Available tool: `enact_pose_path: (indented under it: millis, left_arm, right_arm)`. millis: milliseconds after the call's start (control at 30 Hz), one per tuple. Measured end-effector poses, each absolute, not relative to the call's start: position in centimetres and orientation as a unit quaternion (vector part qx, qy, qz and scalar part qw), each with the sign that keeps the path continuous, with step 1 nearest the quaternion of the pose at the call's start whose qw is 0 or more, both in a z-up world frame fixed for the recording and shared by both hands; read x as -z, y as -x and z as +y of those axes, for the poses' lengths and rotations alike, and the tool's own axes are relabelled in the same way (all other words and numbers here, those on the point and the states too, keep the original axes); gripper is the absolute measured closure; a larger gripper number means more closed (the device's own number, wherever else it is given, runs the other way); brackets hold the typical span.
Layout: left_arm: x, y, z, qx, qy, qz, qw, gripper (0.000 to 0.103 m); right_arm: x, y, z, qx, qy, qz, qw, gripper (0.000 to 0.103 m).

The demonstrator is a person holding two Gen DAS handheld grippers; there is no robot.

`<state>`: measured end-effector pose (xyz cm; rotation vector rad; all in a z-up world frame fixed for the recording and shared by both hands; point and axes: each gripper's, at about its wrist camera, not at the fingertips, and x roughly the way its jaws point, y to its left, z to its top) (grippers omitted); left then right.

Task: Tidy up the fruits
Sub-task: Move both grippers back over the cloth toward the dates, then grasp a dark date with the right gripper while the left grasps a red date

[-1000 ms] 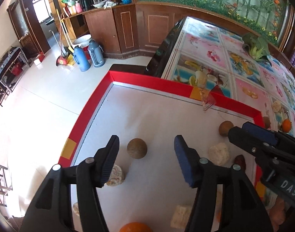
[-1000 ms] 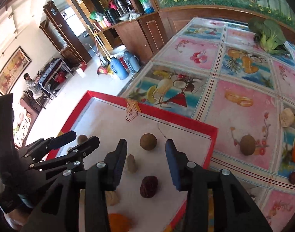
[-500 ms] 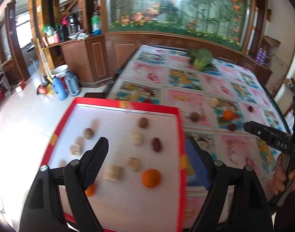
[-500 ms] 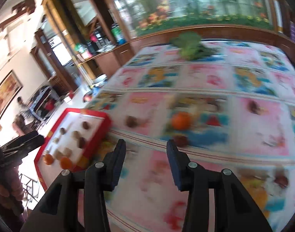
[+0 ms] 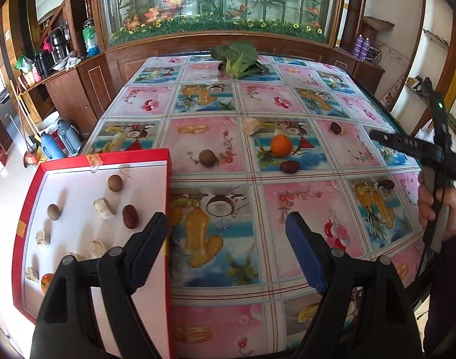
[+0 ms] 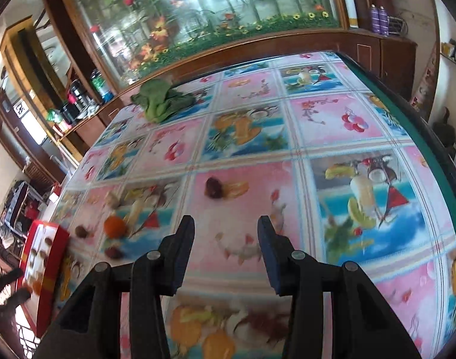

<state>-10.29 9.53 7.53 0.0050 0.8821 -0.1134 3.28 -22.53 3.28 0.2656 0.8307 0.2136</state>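
Red-rimmed, white-floored tray (image 5: 103,159) sits at the left edge of the surface (image 5: 287,203), which is covered in a glossy cloth printed with fruit panels. Inside the tray lie two round brown fruits (image 5: 114,182), a dark red date (image 5: 129,216), several pale chunky pieces (image 5: 103,208) and an orange fruit (image 5: 47,281) near its front left corner, all apart from one another.

The left gripper (image 5: 226,254) hangs above the front of the surface with its fingers (image 5: 147,254) spread wide and nothing between them; its left finger overlaps the tray's right rim in the view.

Further right, loose on the cloth, lie a round brown fruit (image 5: 207,158), a pale chunk (image 5: 251,126), an orange (image 5: 281,145), a dark red date (image 5: 290,166) just in front of the orange, and another date (image 5: 335,127) well apart to the right. A leafy green vegetable (image 5: 238,58) rests at the far edge.

At the right, the right gripper (image 6: 225,254) is held over the cloth, its fingers (image 6: 183,257) parted and empty. Its view is blurred; the second date (image 6: 213,188) lies beyond its fingertips, the orange and tray far to its left
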Motion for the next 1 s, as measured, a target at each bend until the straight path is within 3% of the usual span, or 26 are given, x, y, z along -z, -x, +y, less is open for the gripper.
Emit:
enact_pose_path:
  millis: [300, 600, 667, 733, 800, 900, 1000]
  left_arm:
    - [-6.4, 7.7, 5.8, 0.073, -0.029, 0.444, 0.893, 0.021]
    - [-4.0, 2.9, 1.2, 0.102, -0.066, 0.417, 0.901, 0.022]
    - [-3.0, 1.7, 0.7, 0.100, -0.069, 0.424, 0.897, 0.025]
    - [-2.2, 0.5, 0.6, 0.110, -0.056, 0.436, 0.891, 0.039]
    - [-1.7, -0.2, 0.4, 0.111, -0.052, 0.438, 0.891, 0.039]
    - [-1.2, -0.7, -0.1, 0.118, -0.051, 0.442, 0.888, 0.050]
    - [-0.6, -0.9, -0.4, 0.122, -0.049, 0.450, 0.883, 0.050]
  right_arm:
    - [-1.6, -8.7, -21.1, -0.108, -0.182, 0.430, 0.878, 0.060]
    - [-0.2, -9.6, -19.6, -0.116, -0.131, 0.444, 0.879, 0.061]
    - [0.1, -9.6, -19.3, -0.112, -0.114, 0.446, 0.880, 0.066]
    - [0.0, -9.7, -19.0, -0.107, -0.095, 0.442, 0.886, 0.072]
    - [0.1, -9.6, -18.9, -0.101, -0.084, 0.442, 0.887, 0.075]
    - [0.1, -9.6, -18.8, -0.092, -0.065, 0.441, 0.890, 0.082]
    - [0.1, -9.7, -18.9, -0.089, -0.064, 0.442, 0.890, 0.086]
